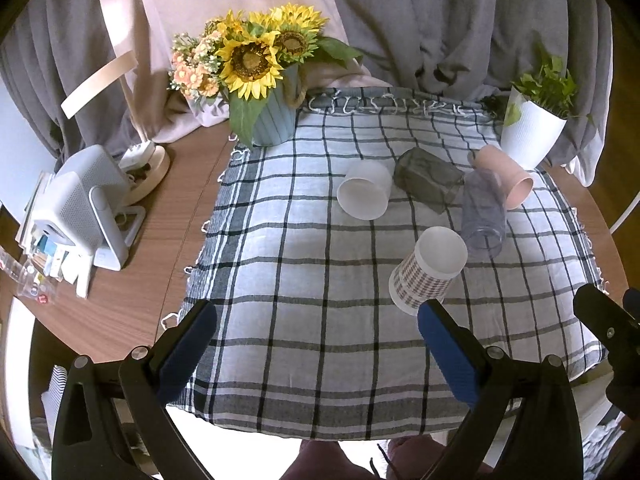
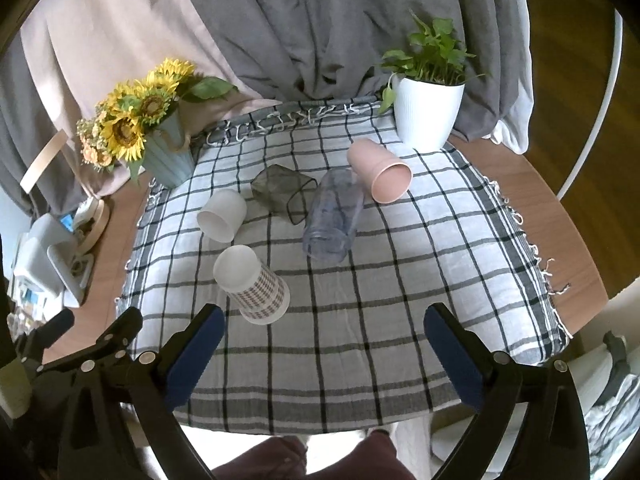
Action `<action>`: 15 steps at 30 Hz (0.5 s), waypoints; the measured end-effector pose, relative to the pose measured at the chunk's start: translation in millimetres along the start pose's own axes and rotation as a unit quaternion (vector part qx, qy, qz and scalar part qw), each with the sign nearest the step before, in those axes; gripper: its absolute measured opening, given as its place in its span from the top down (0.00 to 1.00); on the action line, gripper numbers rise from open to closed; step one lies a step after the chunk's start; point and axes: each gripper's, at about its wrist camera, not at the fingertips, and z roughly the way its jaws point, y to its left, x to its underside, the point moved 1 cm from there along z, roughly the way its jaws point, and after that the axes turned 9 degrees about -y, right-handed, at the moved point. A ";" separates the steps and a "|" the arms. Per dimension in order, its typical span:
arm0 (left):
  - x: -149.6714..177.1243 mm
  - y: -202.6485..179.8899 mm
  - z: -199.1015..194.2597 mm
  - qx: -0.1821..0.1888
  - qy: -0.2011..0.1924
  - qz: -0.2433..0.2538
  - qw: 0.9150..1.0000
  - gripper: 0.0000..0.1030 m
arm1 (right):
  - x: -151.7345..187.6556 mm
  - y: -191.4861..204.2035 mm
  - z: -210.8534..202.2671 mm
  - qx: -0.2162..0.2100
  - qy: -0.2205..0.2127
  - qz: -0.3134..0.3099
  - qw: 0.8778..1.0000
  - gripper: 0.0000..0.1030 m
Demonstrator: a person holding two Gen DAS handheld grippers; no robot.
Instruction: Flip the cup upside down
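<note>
Several cups are on a checked cloth [image 1: 304, 320] [image 2: 380, 320]. A houndstooth-patterned paper cup [image 1: 426, 270] [image 2: 254, 288] stands upside down, base up. A white cup [image 1: 364, 194] [image 2: 222, 216], a dark green glass [image 1: 428, 178] [image 2: 280, 190], a clear tumbler [image 1: 482, 212] [image 2: 332, 220] and a pink cup [image 1: 506, 174] [image 2: 380, 170] lie on their sides. My left gripper [image 1: 316, 332] is open and empty, its right finger just in front of the patterned cup. My right gripper [image 2: 324, 332] is open and empty, near the front edge.
A blue pot of sunflowers [image 1: 256, 80] [image 2: 152, 132] stands at the cloth's back left, a white pot with a green plant [image 1: 532, 120] [image 2: 428, 108] at the back right. A white device [image 1: 84, 208] and a lamp base [image 1: 148, 172] stand left on the wooden table [image 1: 160, 248]. Curtains hang behind.
</note>
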 end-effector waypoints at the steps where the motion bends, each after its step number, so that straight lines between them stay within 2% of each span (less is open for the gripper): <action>1: 0.1 -0.1 -0.1 0.000 0.000 -0.001 1.000 0.00 | 0.1 0.4 0.0 0.000 0.000 0.000 1.000 0.02; 15: 2.7 3.6 0.8 -0.005 0.005 -0.003 1.000 0.00 | 1.6 3.5 -0.2 -0.003 0.006 -0.002 1.000 0.02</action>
